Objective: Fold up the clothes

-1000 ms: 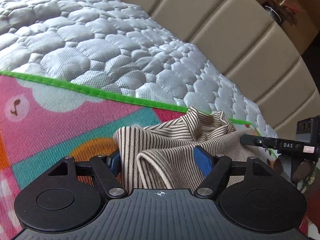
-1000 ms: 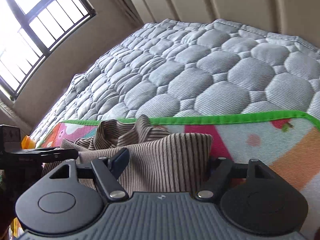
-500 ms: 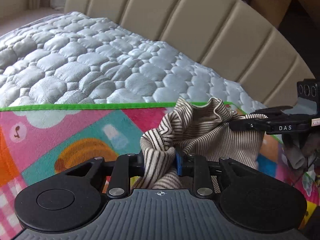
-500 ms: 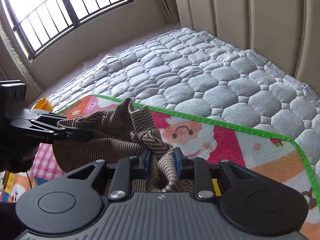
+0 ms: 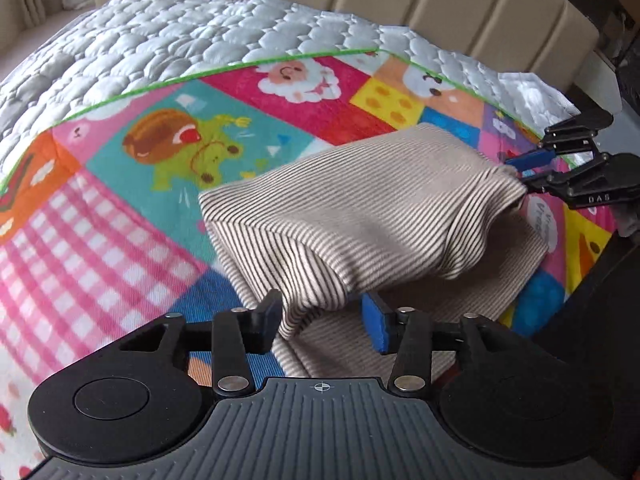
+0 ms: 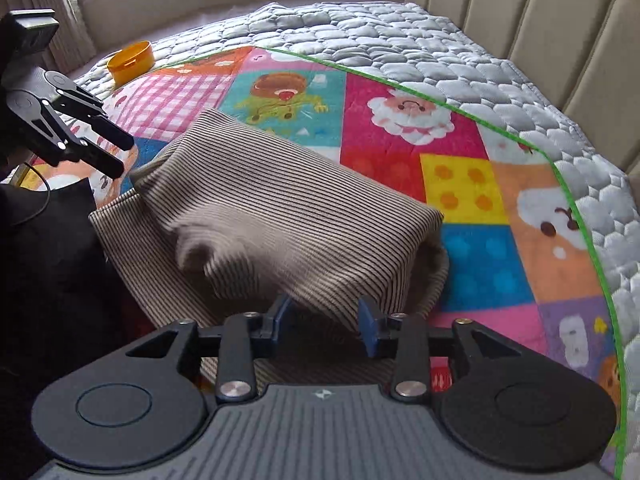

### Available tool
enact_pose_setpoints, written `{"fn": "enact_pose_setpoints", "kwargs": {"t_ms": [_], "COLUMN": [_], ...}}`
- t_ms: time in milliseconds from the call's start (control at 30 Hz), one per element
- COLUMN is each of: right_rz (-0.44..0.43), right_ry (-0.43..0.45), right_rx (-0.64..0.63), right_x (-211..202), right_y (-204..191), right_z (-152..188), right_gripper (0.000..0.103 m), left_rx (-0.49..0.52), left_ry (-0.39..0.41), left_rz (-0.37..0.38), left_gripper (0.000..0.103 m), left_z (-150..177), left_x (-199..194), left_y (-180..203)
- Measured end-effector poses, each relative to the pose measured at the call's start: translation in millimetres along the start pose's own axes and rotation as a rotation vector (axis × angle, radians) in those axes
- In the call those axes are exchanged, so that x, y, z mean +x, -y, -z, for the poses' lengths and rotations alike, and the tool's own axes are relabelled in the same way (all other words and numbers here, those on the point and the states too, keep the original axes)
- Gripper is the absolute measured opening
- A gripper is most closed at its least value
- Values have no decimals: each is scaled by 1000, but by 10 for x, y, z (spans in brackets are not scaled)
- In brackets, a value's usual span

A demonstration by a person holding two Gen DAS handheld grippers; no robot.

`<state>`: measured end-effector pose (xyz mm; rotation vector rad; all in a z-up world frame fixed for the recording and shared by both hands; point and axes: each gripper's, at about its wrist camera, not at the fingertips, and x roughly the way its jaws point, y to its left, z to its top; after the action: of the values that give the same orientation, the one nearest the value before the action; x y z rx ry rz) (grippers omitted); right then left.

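The striped garment (image 5: pixel 360 216) lay on the colourful play mat (image 5: pixel 120 232) spread over the quilted mattress (image 5: pixel 200 32), toward the mat's near edge, its upper layer carried over the lower one and still ballooned rather than lying flat. The left gripper (image 5: pixel 324 320) had its jaws parted to a middling width, having just been opening, with a hanging corner of the cloth between them; the blue pad on one side stood clear of the fabric, so the corner seemed released or nearly so. The right gripper (image 6: pixel 324 318) stood the same way, jaws just opened to a moderate gap, the folded edge between them with no visible pinch. The main risk, as I judged it, was that the loose top layer would settle crooked: with air trapped under it and a dimple near its middle, it could slump to one side and leave the edges of the two layers out of line. A corner could also drag on a pad as a gripper drew away, pulling the fold open again. The orange bowl (image 6: pixel 132 60) at the mat's far corner was well apart and posed no hazard.
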<state>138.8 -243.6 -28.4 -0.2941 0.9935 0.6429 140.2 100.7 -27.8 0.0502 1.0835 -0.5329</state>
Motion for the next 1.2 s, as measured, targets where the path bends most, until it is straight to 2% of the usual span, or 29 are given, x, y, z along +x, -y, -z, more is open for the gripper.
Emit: {"fn": "enact_pose_setpoints", "kwargs": {"t_ms": [67, 133, 233, 333, 500, 533, 567, 600, 633, 700, 800, 900, 1000, 1100, 1200], "right_rz": [3, 7, 19, 23, 36, 27, 22, 21, 20, 15, 24, 28, -17, -55, -27], "right_ry": [7, 26, 67, 100, 69, 53, 39, 38, 48, 64, 97, 150, 195, 194, 170], "right_rx": [40, 93, 178, 278, 318, 312, 289, 253, 222, 234, 290, 334, 354, 357, 350], "right_x": [-100, -148, -114, 119, 697, 799, 885, 940, 970, 1013, 1016, 876, 571, 396, 501], "right_y": [32, 107, 233, 336, 406, 405, 391, 360, 338, 383, 578, 746, 767, 672, 529], "right_z": [92, 102, 53, -8, -106, -120, -135, -152, -173, -244, -420, -575, -566, -428, -269], "right_gripper": [59, 63, 66, 67, 68, 68, 66, 56, 53, 42, 29, 24, 23, 23, 23], "left_rx": [-73, -161, -272, -343, -326, -302, -277, -253, -232, -200, -213, -244, -232, -172, -148], "left_ry": [13, 17, 1, -22, -66, -61, -56, -50, -45, -35, -1, 63, 123, 124, 87], "left_rz": [21, 47, 52, 28, -10, -15, -21, -27, -27, -21, -21, -18, 46, 60, 23], "left_gripper": [69, 79, 81, 81, 79, 65, 60, 53, 48, 44, 39, 36, 36, 36, 36], "left_z": [44, 34, 1, -31, -91, -120, -149, -178, -209, -281, -485, -741, -882, -819, -636], "left_x": [-104, -141, -22, 234, 680, 721, 762, 803, 838, 901, 965, 889, 633, 437, 468], "left_y": [-54, -122, -205, -258, -253, -231, -209, -187, -180, -197, -292, -373, -338, -205, -147]}}
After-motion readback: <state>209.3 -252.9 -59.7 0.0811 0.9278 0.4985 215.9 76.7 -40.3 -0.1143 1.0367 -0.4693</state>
